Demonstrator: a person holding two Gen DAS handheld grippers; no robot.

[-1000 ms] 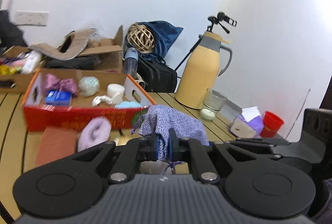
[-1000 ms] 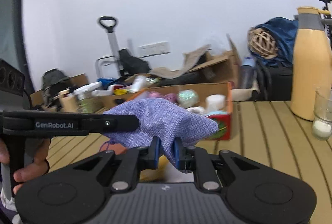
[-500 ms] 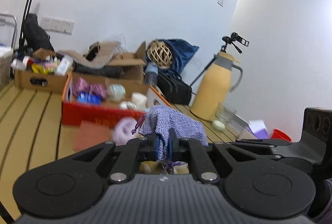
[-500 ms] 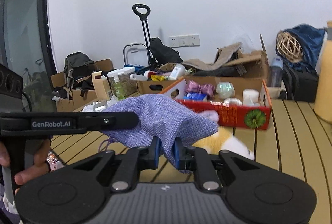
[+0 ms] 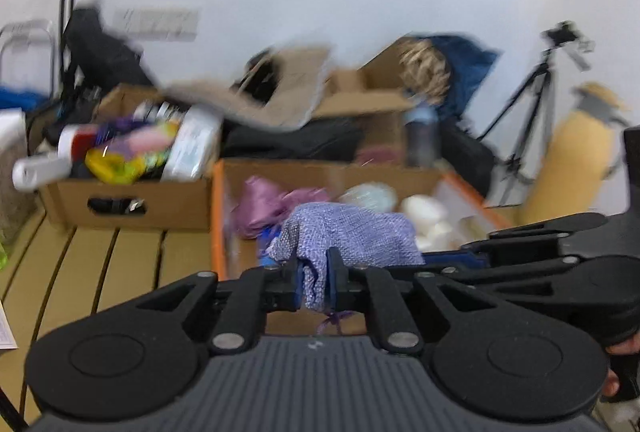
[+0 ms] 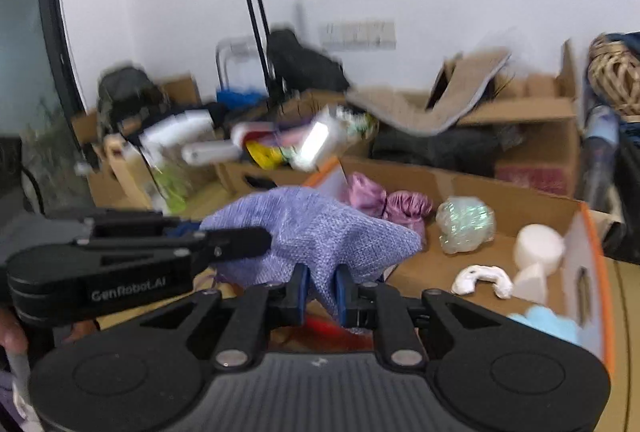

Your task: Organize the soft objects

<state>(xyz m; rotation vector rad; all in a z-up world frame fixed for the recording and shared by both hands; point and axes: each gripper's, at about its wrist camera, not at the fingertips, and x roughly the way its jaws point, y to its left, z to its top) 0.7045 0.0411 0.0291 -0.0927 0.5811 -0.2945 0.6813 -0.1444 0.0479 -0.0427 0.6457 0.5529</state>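
the purple cloth bag (image 5: 352,236) hangs in the air between both tools, above the near end of the orange-edged cardboard box (image 6: 592,240) that stands on the slatted counter (image 5: 120,264).

the left hand-held gripper (image 5: 316,286) has a fold of the bag between its blue pads; its jaws are opening, though the cloth is not yet free of them. the right hand-held gripper (image 6: 322,292) is clamped narrow on another fold of the same bag.

handling, as judged: the bag is light, limp woven cloth. it sags and bunches between the two holds and carries no shape of its own. it is not fragile and the coarse weave should not slip easily. take hold on a gathered fold or near the drawstring mouth, where the cloth is doubled.

the box already holds a pink satin pouch (image 6: 384,199), a shiny wrapped ball (image 6: 464,224) and white foam pieces (image 6: 536,252). free floor shows at the near side of the box.
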